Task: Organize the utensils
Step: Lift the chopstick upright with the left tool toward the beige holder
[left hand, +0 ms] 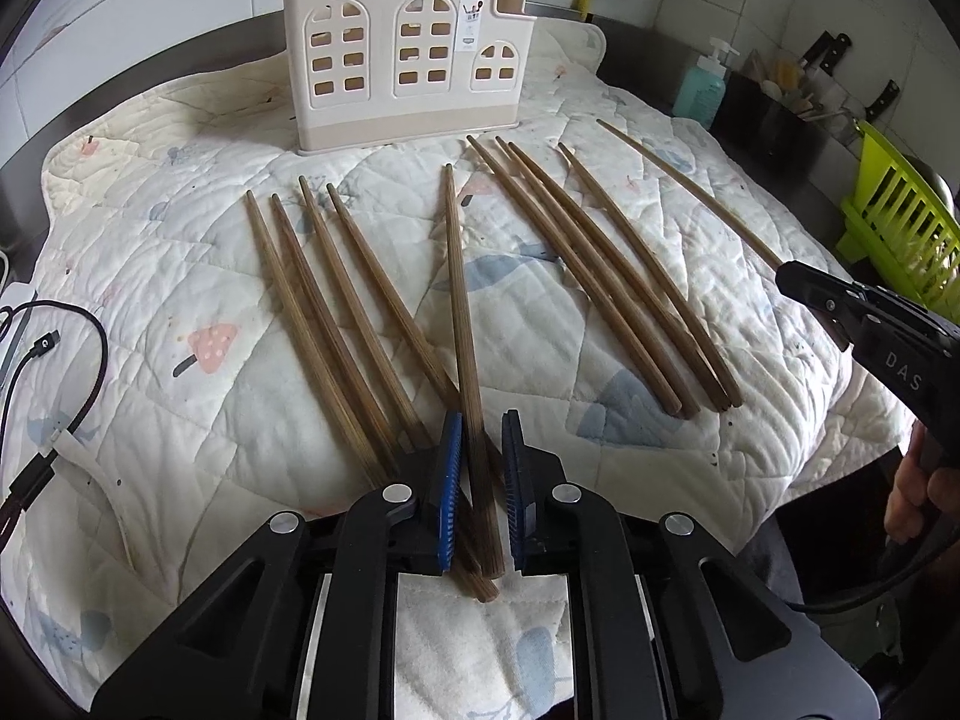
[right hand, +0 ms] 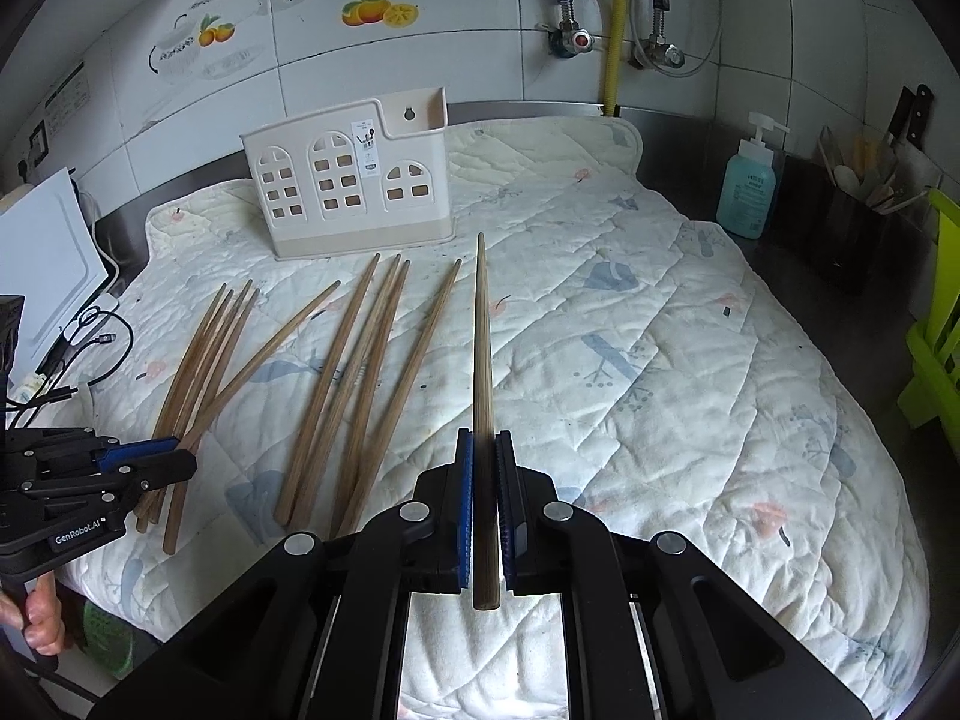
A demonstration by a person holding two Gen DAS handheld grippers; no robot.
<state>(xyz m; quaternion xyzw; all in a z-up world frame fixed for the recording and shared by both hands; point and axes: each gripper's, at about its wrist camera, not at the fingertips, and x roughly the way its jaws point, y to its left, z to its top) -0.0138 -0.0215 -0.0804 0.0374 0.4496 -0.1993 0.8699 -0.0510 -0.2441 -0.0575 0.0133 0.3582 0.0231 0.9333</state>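
Step in hand: picking chopsticks off the quilted mat [right hand: 690, 360] for the cream holder [right hand: 348, 180]; judged early, since most sticks lie loose.
Right gripper [right hand: 483, 504]: clamped on one chopstick [right hand: 482, 360], tip pointing ahead toward the holder, clear of the mat.
Left gripper [left hand: 482, 480]: pads straddle a single chopstick [left hand: 457, 300]; a narrow gap shows on each side, so contact cannot be told.
Remaining chopsticks [left hand: 336, 312]: two loose groups on the mat, in front of the holder.
Next move, judged: raise the held stick, tip it upright, lower it through the holder's open top.
Room: open mat right of the sticks; soap bottle [right hand: 747, 186] and green rack [right hand: 936, 324] stand at the right edge.
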